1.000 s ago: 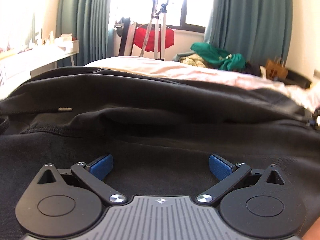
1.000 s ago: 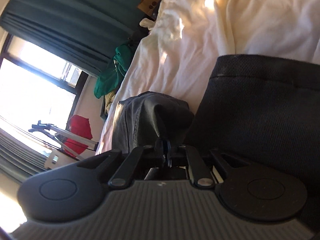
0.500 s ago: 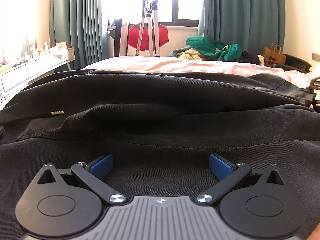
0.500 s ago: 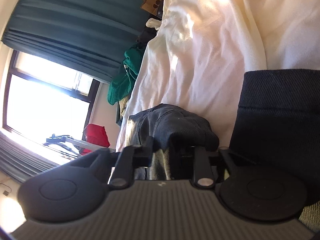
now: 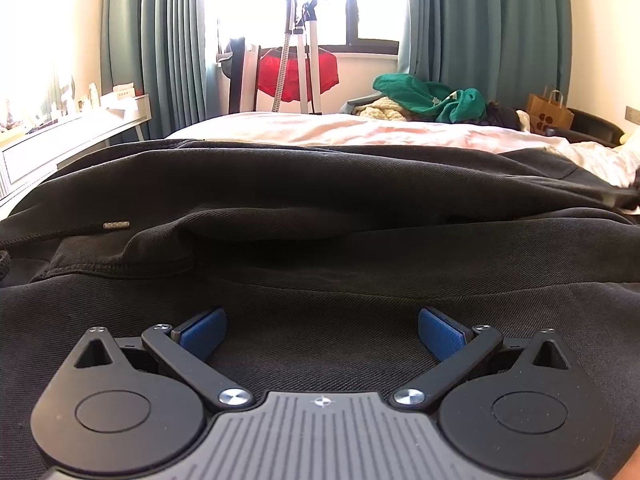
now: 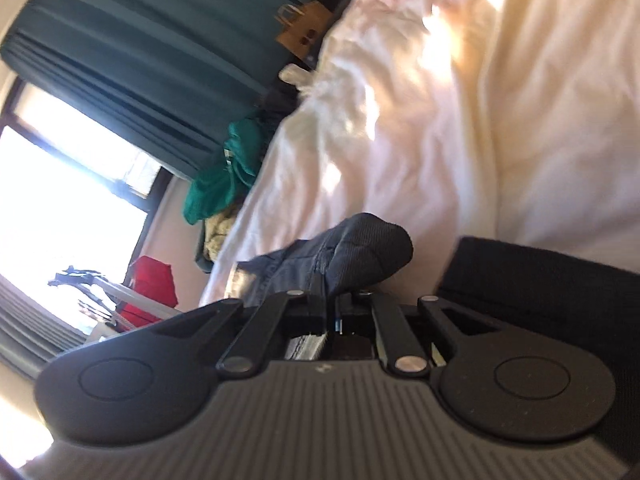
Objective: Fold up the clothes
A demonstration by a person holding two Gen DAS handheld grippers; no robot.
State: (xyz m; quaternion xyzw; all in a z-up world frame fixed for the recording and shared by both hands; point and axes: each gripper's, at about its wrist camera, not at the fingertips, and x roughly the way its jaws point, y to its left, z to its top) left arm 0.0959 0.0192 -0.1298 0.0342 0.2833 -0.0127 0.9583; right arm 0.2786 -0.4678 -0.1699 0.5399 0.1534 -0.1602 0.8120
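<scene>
Black garment (image 5: 320, 200) spread across the near part of the bed (image 5: 360, 132); left gripper (image 5: 322, 330) low over the cloth, blue pads (image 5: 202, 330) wide apart, nothing between them; right gripper (image 6: 334, 300) clamped on a bunched fold (image 6: 360, 248) of the garment, lifted over the pale sheet (image 6: 440, 120); view blurred.

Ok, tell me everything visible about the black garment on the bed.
The black garment is a heavy twill-looking fabric spread across the pink bedsheet, with a stitched hem, loose folds and a metal-tipped drawstring. The left gripper sits open over it; the right gripper is shut on a bunched end.
</scene>
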